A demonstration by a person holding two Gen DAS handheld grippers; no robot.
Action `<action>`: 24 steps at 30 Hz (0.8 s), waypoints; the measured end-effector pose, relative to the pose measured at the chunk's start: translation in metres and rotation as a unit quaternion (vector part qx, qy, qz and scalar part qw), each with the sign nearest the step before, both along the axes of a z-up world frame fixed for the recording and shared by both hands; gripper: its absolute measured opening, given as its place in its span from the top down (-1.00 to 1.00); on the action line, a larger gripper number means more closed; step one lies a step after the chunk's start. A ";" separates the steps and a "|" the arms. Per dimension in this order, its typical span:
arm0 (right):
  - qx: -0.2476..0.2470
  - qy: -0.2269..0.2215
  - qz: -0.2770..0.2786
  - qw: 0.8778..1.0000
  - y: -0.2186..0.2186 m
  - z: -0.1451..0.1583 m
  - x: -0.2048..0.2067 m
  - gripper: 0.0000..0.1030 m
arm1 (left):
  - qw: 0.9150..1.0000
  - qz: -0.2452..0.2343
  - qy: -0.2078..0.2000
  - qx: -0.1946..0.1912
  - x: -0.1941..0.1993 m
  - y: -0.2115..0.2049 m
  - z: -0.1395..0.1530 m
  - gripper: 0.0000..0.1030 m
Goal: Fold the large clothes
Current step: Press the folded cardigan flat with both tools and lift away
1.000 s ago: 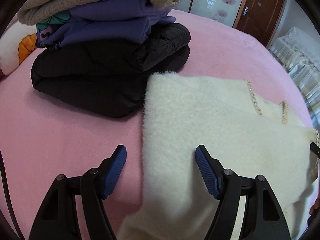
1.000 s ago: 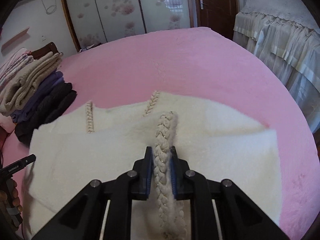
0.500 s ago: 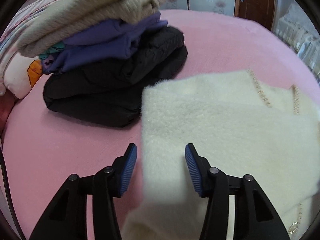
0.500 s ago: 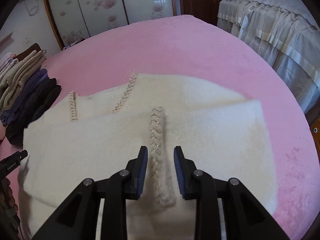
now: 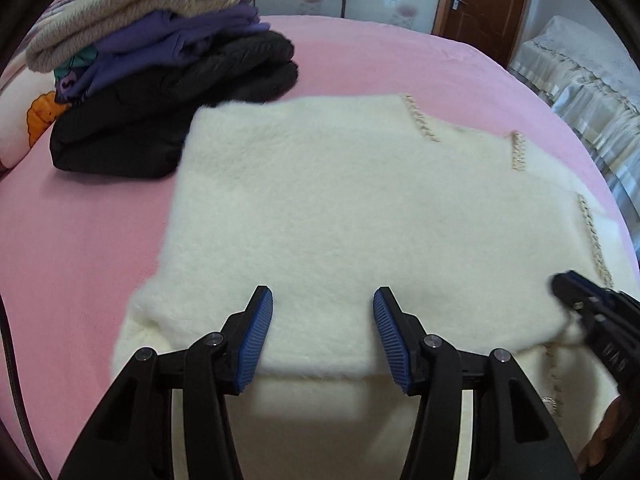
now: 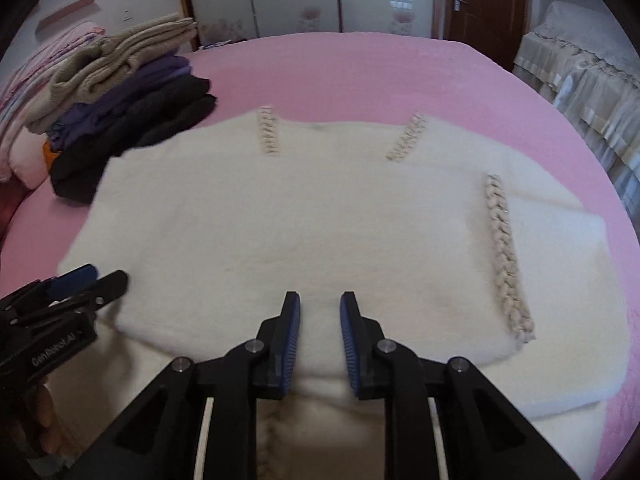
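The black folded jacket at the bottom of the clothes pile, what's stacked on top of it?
On the black quilted jacket lies a folded purple garment, then a beige knitted sweater. Whether anything sits between those layers is hidden, and the fluffy cream sweater covers the jacket's near corner.

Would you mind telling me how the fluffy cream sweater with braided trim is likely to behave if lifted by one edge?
The fluffy cream sweater probably droops limply, since it lies flat in soft folded layers. Its thick pile suggests some bulk, and likely easy grip for the ribbed blue pads.

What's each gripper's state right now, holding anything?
Left gripper: open, empty, over the cream sweater.
Right gripper: open, narrow gap, holding nothing.
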State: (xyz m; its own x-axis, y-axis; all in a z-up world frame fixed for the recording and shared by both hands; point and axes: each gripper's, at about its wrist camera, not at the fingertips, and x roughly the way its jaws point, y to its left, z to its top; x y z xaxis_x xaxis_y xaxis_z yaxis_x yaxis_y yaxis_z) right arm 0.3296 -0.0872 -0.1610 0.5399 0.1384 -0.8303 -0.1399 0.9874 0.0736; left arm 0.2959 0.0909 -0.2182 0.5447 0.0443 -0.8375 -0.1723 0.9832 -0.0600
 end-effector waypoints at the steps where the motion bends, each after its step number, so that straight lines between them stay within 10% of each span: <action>1: -0.009 -0.004 -0.022 1.000 -0.013 -0.001 0.000 0.63 | 1.000 0.002 -0.002 -0.001 0.001 0.004 -0.001 0.01; 8: 0.055 0.009 -0.081 0.995 -0.100 0.001 -0.016 1.00 | 1.000 0.017 0.005 -0.023 0.007 0.030 0.004 0.05; 14: 0.033 0.003 -0.068 0.997 -0.080 0.031 -0.043 0.95 | 0.997 0.007 -0.017 -0.070 -0.026 0.032 0.035 -0.50; 24: 0.073 -0.065 -0.055 0.994 -0.048 0.123 -0.126 0.95 | 0.992 -0.072 -0.097 -0.030 -0.115 0.014 0.140 -0.88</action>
State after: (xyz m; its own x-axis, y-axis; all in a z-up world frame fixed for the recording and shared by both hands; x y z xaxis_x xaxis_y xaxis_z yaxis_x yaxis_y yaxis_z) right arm 0.2037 -0.1355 -0.0384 0.6595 0.1858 -0.7284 -0.0487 0.9775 0.2052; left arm 0.1810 0.1054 -0.0786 0.6934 -0.0915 -0.7147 -0.0104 0.9905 -0.1369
